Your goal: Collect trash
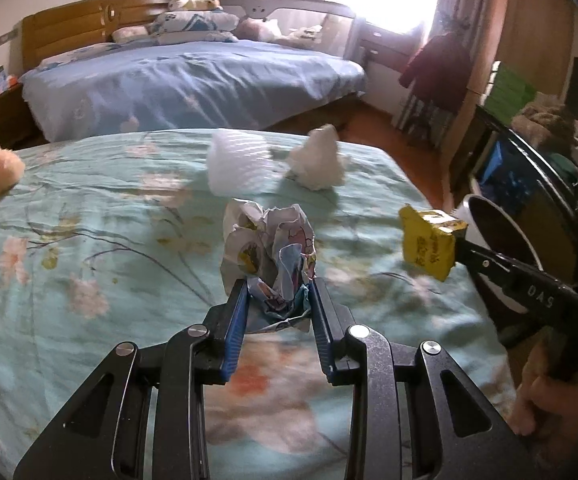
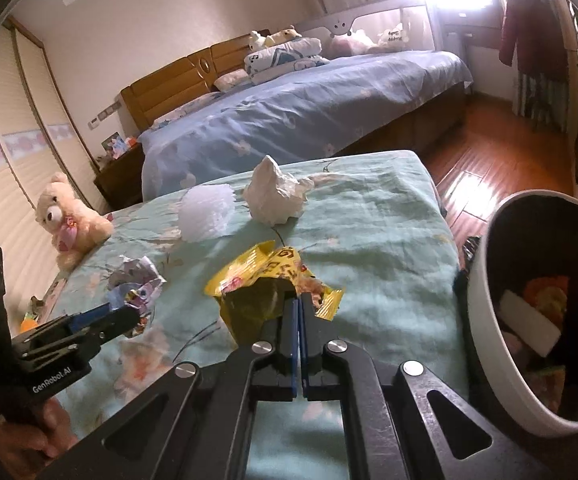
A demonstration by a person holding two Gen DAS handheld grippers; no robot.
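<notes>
Two pieces of trash are in hand at once, both lifted clear of the green floral bedspread (image 2: 369, 208). The left tongs (image 1: 277, 292) stand partly closed with a crumpled printed paper wad (image 1: 269, 248) pinched between the blue pads. The right tongs (image 2: 300, 308) are fully closed on the edge of a yellow snack wrapper (image 2: 257, 284). A white-rimmed waste bin (image 2: 485, 292) sits off the right edge of the bed, already containing several discarded items, and lies just beside the wrapper. Judgement: the pick-up step is complete for these two items, and the carry to the bin is the step in hand. The next move calls for bringing each load over the bin's mouth, the right one first as it is nearer, then releasing above the opening. Two items remain on the far part of the bedspread: a white crumpled tissue (image 2: 277, 196) and, to its left, a white ribbed foam piece (image 2: 207, 212). A plush bear (image 2: 67, 220) at the far left is not trash.
</notes>
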